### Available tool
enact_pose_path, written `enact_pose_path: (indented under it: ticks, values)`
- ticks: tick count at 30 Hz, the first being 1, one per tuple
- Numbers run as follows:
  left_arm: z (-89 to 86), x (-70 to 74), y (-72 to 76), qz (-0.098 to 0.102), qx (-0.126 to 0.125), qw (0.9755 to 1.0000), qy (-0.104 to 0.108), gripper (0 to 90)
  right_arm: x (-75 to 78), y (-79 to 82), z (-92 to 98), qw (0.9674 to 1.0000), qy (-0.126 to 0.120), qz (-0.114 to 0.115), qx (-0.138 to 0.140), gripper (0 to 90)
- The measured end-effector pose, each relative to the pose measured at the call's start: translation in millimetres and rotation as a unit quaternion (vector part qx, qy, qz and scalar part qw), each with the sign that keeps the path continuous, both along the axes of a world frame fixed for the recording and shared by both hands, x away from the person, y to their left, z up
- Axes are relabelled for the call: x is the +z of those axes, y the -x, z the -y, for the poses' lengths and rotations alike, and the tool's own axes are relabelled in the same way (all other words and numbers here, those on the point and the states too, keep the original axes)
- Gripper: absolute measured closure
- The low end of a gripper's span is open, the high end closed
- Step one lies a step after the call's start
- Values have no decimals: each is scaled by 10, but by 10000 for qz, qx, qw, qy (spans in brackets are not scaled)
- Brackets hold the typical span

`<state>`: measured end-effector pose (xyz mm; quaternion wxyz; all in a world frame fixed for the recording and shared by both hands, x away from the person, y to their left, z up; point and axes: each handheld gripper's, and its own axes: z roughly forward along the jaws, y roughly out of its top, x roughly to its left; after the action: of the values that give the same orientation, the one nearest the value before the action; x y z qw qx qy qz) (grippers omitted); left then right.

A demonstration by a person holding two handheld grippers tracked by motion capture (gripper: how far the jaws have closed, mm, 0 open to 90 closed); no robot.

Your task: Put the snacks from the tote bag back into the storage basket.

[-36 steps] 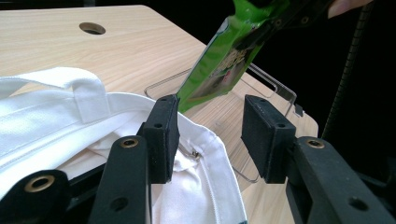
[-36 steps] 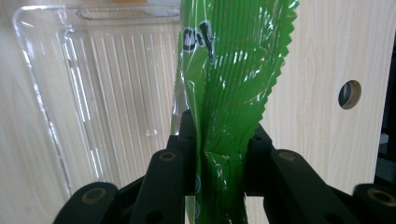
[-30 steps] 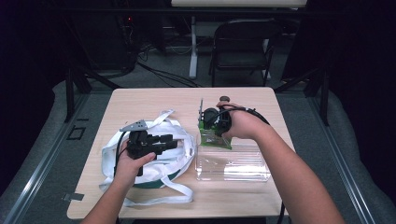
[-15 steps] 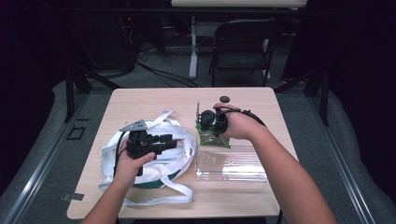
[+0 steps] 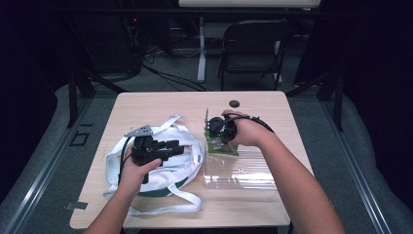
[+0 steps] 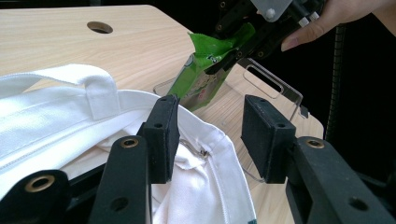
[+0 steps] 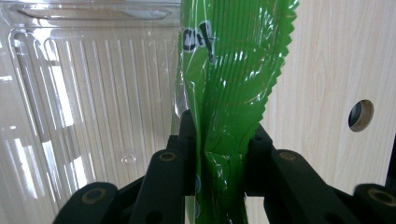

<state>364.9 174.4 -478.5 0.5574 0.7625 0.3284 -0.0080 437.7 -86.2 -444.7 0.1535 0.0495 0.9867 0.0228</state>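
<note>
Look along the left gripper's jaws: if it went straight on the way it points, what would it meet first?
Probably the green packet held by the right gripper, standing at the clear tray; the left gripper is open over the white bag, whose rim lies just below that line. Depth is unclear.

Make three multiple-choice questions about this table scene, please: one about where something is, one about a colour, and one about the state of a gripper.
1. Where does the clear plastic tray lie?
A. on the chair
B. on the table, right of the white cloth bag
C. inside the bag

2. What colour is the packet in the right gripper?
A. green
B. red
C. blue

3. How do the jaws of the left gripper stand?
A. clamped on the packet
B. apart, over the edge of the bag
C. closed on the tray

Answers: 1 B, the high view shows tray and bag side by side on the table. 2 A, the right gripper view shows green foil pinched between its jaws. 3 B, the left gripper view shows a gap between them.
</note>
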Motion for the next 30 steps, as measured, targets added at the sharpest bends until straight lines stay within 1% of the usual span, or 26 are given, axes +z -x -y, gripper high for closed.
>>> enact_pose_path:
  ticks: [5, 6, 8, 9, 11, 15, 19, 23, 26, 28, 30]
  values:
    - [-3, -4, -3, -1, 4, 10000, -7, 563, -25, -18, -5, 10000, -39, -43, 37, 743]
    - [-7, -4, -3, -5, 13, 10000, -1, 563, -27, -27, -11, 9999, 0, -30, 100, 743]
    - [-10, -4, -2, -4, 19, 10000, -4, 564, -49, -29, -20, 9999, -15, -14, 112, 742]
    - [-13, -4, -2, -2, 21, 10000, -4, 564, -51, -33, -27, 9999, 25, -18, 118, 741]
    - [-18, -2, 0, -4, 22, 10000, -3, 564, -58, -44, -29, 9999, -16, -15, 101, 736]
    - [-23, -1, 2, -8, 40, 10000, 15, 564, -54, -64, -15, 10000, -3, 22, 39, 718]
    - [-30, -1, 0, -9, 56, 10000, 22, 564, -69, -85, 10, 9999, 26, 116, -45, 666]
    - [-26, -1, 3, -21, 57, 10000, 23, 564, -52, -103, 14, 9998, 29, 148, -137, 617]
    - [-30, -1, 2, -11, 58, 10000, 19, 564, -51, -113, 21, 9995, -32, 137, -269, 579]
    - [-34, 1, 3, -15, 57, 10000, 26, 564, -42, -117, 22, 9994, 25, 155, -301, 555]
    - [-35, 0, 2, -17, 54, 10000, 23, 564, -44, -116, 28, 9992, -56, 155, -360, 533]
